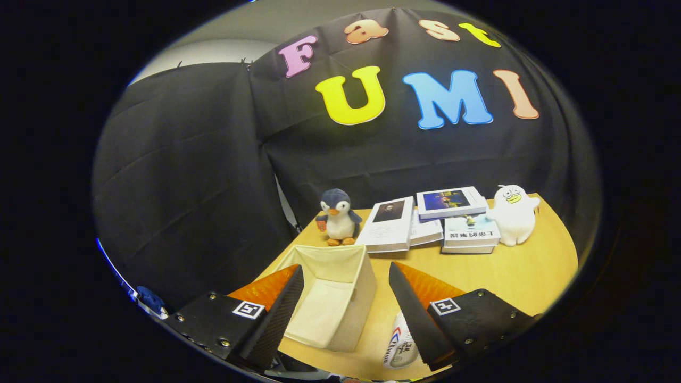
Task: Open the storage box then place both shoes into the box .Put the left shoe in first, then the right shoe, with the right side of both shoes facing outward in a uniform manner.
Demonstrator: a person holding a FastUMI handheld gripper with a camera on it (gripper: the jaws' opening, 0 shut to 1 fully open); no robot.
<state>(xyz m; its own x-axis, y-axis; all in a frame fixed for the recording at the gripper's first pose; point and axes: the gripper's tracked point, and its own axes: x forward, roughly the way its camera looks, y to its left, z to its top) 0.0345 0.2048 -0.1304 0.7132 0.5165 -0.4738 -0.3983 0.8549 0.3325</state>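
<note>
- Gripper view: the gripper (pixel 346 298) hangs above the wooden counter (pixel 521 276), its fingers spread wide and grasping nothing.
- The storage box (pixel 332 298), a cream fabric bin, sits open on the counter between the fingers, nearer the left one, and looks empty.
- A white shoe (pixel 400 346) lies just under the right finger, partly hidden.
- Beyond the box stand a penguin plush (pixel 338 217), a pile of books (pixel 431 219) and a white duck plush (pixel 513 214).
</note>
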